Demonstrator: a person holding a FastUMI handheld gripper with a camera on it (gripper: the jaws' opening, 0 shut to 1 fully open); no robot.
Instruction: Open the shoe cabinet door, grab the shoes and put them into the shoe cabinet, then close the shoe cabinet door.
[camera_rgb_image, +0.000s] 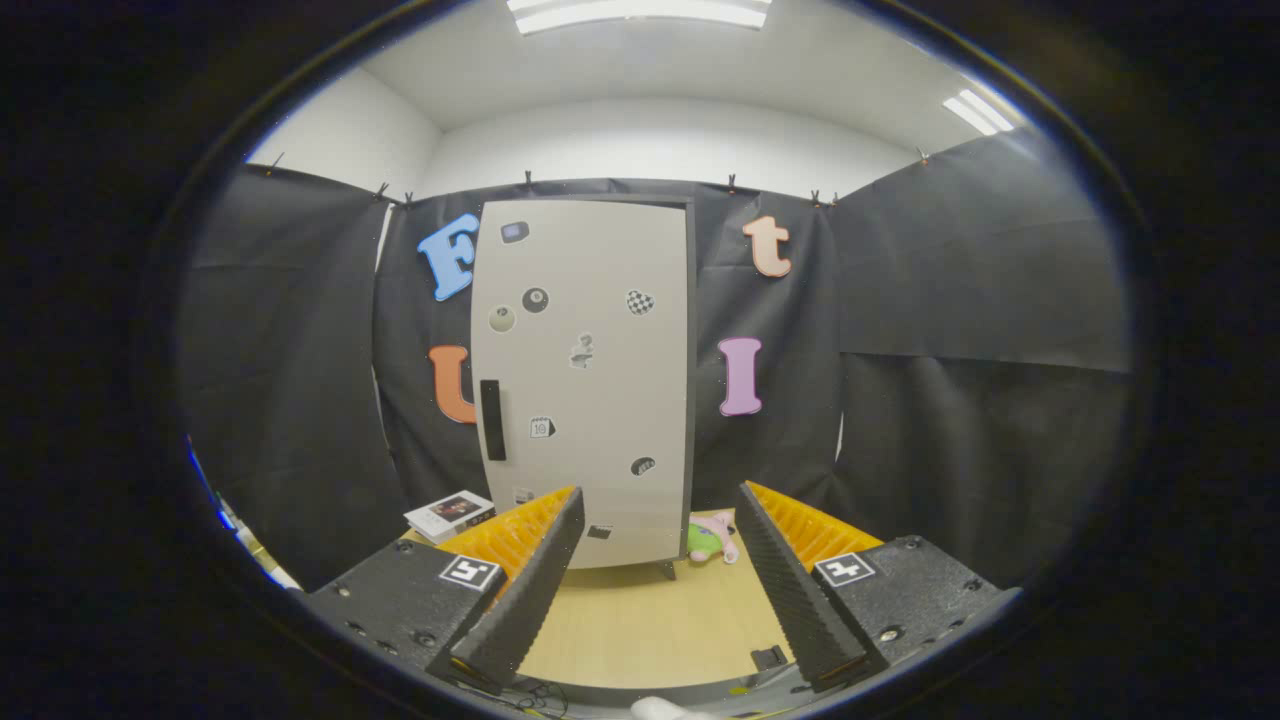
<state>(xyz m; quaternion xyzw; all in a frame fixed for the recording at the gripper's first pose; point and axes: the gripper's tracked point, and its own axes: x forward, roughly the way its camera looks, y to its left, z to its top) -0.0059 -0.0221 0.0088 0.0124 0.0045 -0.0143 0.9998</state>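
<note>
One shoe cabinet door (585, 385) stands closed straight beyond the fingers, its long axis upright; we note its dark handle (492, 420) on the left edge, ahead of our left finger. Our gripper (650, 590) is spread, pinching nothing, well short of it.

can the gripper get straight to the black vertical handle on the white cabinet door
Probably yes. The open gripper faces the shut white cabinet door, and only bare wooden tabletop lies before the black vertical handle, still well beyond the fingers.
</note>
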